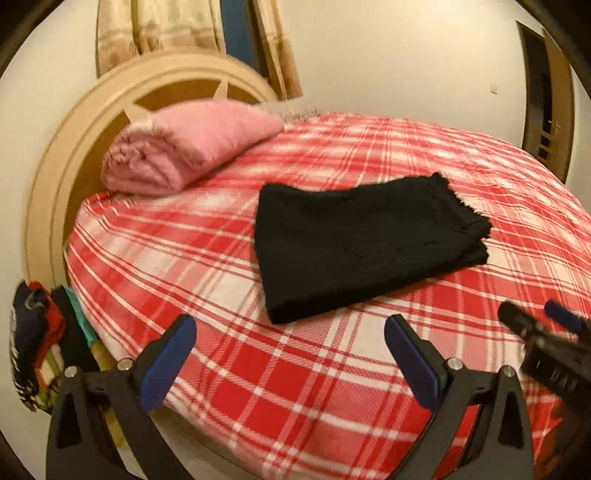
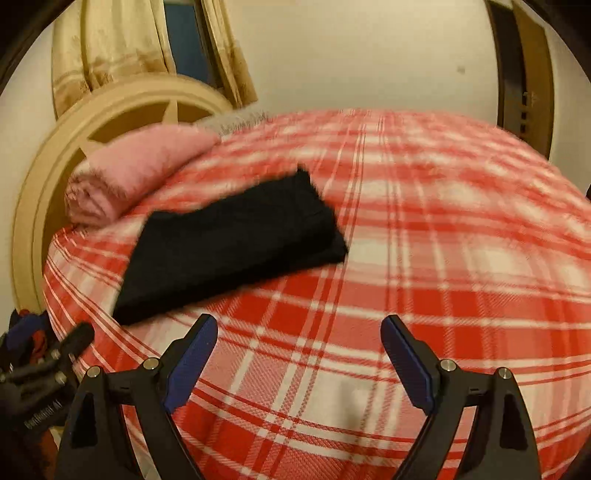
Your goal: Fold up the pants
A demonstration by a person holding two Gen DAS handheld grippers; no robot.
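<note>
The black pants [image 1: 364, 243] lie folded into a thick rectangle on the red-and-white plaid bed cover [image 1: 280, 387]. In the right wrist view the pants [image 2: 236, 243] sit up and to the left. My left gripper [image 1: 290, 347] hangs open above the cover, short of the pants' near edge, nothing between its blue pads. My right gripper [image 2: 299, 347] is open too, over bare plaid to the right of the pants. The right gripper's tips [image 1: 535, 321] show at the right edge of the left wrist view, and the left gripper's body [image 2: 48, 365] at the lower left of the right wrist view.
A rolled pink blanket [image 1: 184, 151] lies at the head of the bed against the cream wooden headboard [image 1: 74, 147]. Dark and red clothes [image 1: 33, 332] are piled off the bed's left side. Curtains [image 1: 184, 33] hang behind, and a door [image 1: 550, 107] stands at the far right.
</note>
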